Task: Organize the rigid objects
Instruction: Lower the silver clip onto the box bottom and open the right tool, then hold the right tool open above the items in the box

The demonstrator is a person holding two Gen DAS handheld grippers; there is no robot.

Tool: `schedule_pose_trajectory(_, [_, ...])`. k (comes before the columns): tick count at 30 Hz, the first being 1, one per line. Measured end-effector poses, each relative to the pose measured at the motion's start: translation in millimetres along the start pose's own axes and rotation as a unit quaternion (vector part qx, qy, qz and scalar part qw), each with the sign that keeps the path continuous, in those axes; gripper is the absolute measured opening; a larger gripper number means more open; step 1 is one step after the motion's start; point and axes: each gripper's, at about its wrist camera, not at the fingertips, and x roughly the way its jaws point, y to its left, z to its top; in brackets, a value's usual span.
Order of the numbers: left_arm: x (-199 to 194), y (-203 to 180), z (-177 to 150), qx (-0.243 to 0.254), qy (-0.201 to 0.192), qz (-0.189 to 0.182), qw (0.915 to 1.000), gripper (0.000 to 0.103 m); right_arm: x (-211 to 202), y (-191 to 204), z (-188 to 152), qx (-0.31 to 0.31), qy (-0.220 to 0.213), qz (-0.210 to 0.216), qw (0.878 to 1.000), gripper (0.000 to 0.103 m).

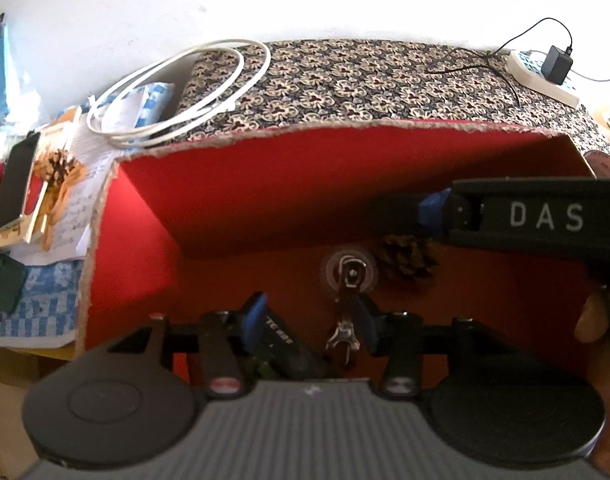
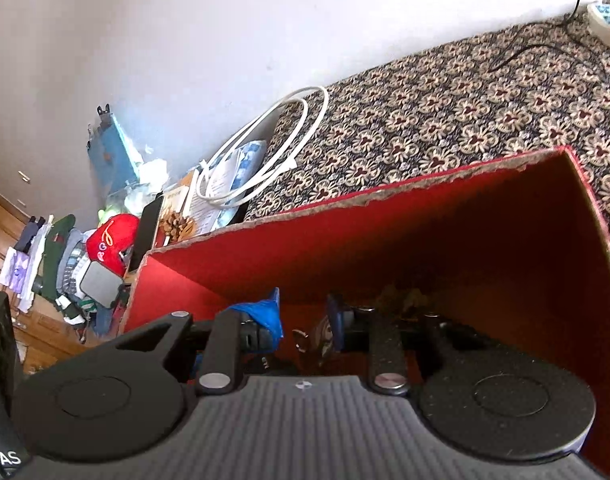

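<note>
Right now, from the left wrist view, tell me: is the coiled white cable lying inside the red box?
No: the coiled white cable lies outside the red box, beyond its torn back rim, partly on the patterned cloth.

White "DAS" on right gripper (image 1: 433,216), partly seen "AS" on left gripper (image 2: 1,360)

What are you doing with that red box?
A person is tidying small things into the red box with a grabbing tool in each hand. Both tools reach down into it. The left tool is open over a metal clip and a dark gadget lying on the box floor. A pine cone lies further in, under the right tool. Another pine cone waits outside on a book.
</note>
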Motion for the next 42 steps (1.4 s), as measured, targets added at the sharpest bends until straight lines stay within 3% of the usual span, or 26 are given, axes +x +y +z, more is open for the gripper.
schedule_pose_trajectory(42, [-2.0,-3.0,-1.6,-0.010,-0.023,0.080,0.9965,0.049,-3.7,0.2,-2.5,0.014,-0.028,-0.024,0.999,0.010])
